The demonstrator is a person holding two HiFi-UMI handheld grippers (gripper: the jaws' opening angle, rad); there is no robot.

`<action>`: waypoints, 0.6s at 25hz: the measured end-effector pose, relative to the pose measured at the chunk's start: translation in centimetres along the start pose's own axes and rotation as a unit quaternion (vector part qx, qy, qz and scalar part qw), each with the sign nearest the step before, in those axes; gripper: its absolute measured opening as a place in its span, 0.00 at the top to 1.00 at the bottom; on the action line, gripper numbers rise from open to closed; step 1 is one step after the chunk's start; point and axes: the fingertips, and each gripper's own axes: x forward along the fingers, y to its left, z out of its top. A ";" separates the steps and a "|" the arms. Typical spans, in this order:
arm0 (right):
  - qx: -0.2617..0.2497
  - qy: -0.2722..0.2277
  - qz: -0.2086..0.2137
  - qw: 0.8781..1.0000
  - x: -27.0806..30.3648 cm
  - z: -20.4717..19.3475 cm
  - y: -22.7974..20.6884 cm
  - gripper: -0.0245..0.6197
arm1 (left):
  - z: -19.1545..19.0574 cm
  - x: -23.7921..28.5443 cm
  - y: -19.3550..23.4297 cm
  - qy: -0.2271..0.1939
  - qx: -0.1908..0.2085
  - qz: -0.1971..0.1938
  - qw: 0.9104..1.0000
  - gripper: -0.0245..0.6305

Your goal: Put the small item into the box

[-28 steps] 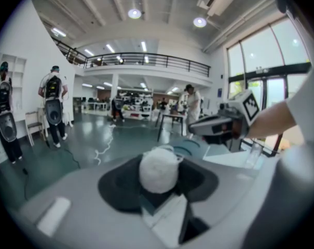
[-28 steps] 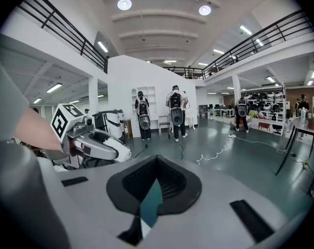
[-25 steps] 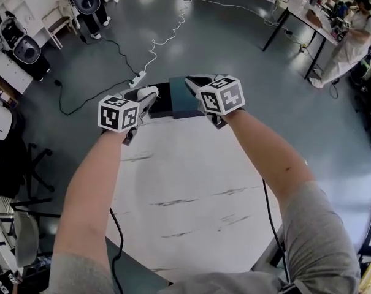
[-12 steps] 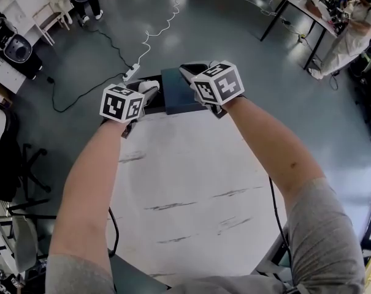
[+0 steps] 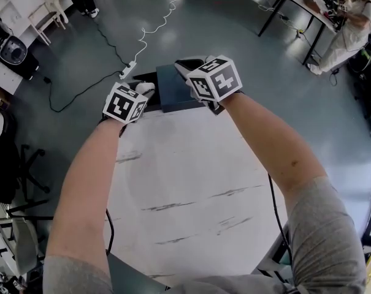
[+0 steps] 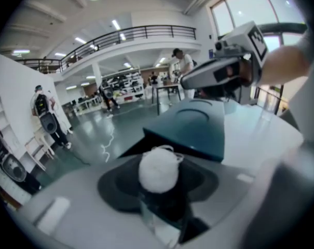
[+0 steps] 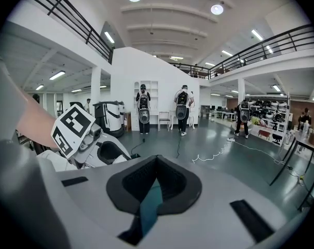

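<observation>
Here, both grippers are closed on something at the far edge of the white table (image 5: 191, 164).
The left gripper (image 5: 145, 90) has its jaws partly apart, clamped on the white fluffy ball (image 6: 158, 169), which sits right between their tips. Just beyond those jaws and a little to their right is the dark box (image 5: 151, 78) with its teal lid (image 6: 195, 128) tilted up. The right gripper (image 5: 188, 69) has its jaws nearly together, pinching the thin edge of that lid, seen edge-on between them.
</observation>
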 end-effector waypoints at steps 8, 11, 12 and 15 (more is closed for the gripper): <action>0.002 -0.002 0.000 1.000 -0.3 -0.2 -0.1 0.95 | -0.6 0.9 -1.0 0.024 0.017 -0.007 1.000 0.69; 0.001 -0.003 0.000 1.000 -0.4 -0.3 -0.1 0.95 | -0.6 1.0 -1.2 0.022 0.013 -0.010 1.000 0.69; 0.002 -0.003 -0.001 1.000 -0.5 -0.2 -0.2 0.95 | -0.5 0.9 -1.2 0.021 0.012 -0.012 1.000 0.69; 0.006 -0.006 -0.002 1.000 -0.5 -0.1 -0.3 0.95 | -0.3 0.8 -1.1 0.017 0.004 -0.016 1.000 0.65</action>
